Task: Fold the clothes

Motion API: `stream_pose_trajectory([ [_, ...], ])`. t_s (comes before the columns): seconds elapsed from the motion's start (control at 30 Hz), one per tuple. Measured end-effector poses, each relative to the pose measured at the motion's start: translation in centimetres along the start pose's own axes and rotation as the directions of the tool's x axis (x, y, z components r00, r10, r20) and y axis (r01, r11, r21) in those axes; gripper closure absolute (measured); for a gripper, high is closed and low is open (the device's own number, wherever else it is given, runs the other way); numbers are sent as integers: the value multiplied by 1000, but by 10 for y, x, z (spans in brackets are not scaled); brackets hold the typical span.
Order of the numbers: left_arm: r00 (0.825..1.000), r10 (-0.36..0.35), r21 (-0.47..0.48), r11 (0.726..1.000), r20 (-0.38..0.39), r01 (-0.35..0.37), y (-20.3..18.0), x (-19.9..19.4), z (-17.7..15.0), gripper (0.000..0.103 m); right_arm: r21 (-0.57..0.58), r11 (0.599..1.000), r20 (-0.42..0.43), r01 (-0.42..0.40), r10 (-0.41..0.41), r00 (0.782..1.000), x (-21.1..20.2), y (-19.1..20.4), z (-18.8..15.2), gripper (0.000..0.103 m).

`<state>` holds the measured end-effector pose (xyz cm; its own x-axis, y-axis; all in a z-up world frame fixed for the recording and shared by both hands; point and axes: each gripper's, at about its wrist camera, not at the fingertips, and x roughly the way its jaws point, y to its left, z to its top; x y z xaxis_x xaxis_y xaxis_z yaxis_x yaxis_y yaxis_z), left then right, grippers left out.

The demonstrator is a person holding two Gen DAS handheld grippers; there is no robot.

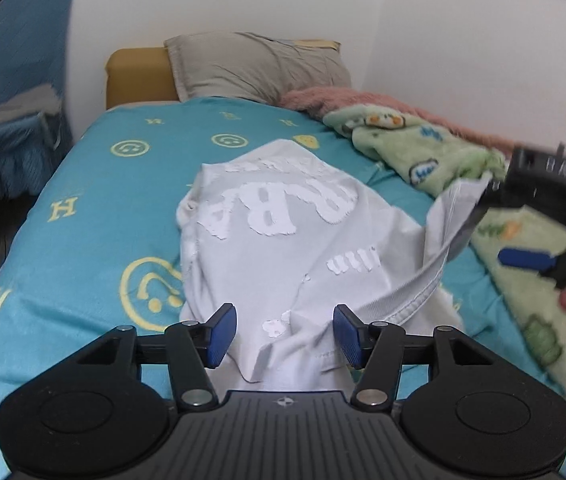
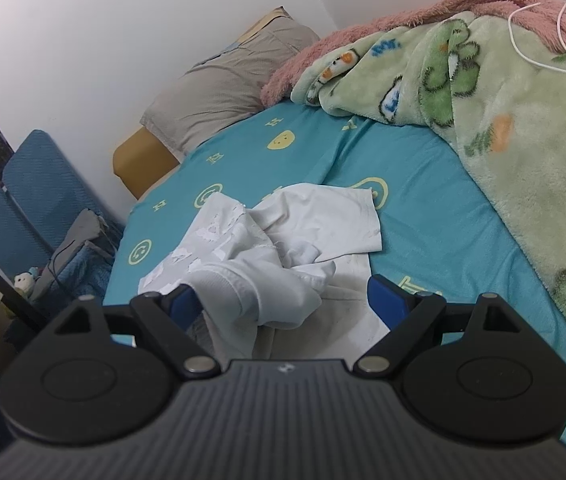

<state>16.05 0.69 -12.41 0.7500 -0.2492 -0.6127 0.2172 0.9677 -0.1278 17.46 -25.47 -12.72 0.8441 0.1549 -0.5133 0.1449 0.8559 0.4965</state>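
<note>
White T-shirt w/ cracked print, crumpled on teal smiley bed sheet. Left gripper low over near hem, jaws released, cloth between but not pinched. Right gripper jaws spread wide; shirt edge draped over one finger, lifted off sheet. Green blanket alongside.

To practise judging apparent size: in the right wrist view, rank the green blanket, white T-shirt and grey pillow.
1. green blanket
2. white T-shirt
3. grey pillow
The pillow lies farther off, so its rank is unsure.
</note>
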Motion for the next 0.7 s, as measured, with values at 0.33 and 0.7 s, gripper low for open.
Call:
stream_pose_trajectory([
  [0.33, 999, 38, -36, 999, -25, -39, 12, -2, -7, 39, 14, 1000, 69, 25, -26, 997, -8, -1, 2, 15],
  [0.7, 995, 97, -14, 995, 30, -97, 2, -37, 3, 19, -103, 994, -15, 45, -47, 999, -9, 10, -6, 15],
])
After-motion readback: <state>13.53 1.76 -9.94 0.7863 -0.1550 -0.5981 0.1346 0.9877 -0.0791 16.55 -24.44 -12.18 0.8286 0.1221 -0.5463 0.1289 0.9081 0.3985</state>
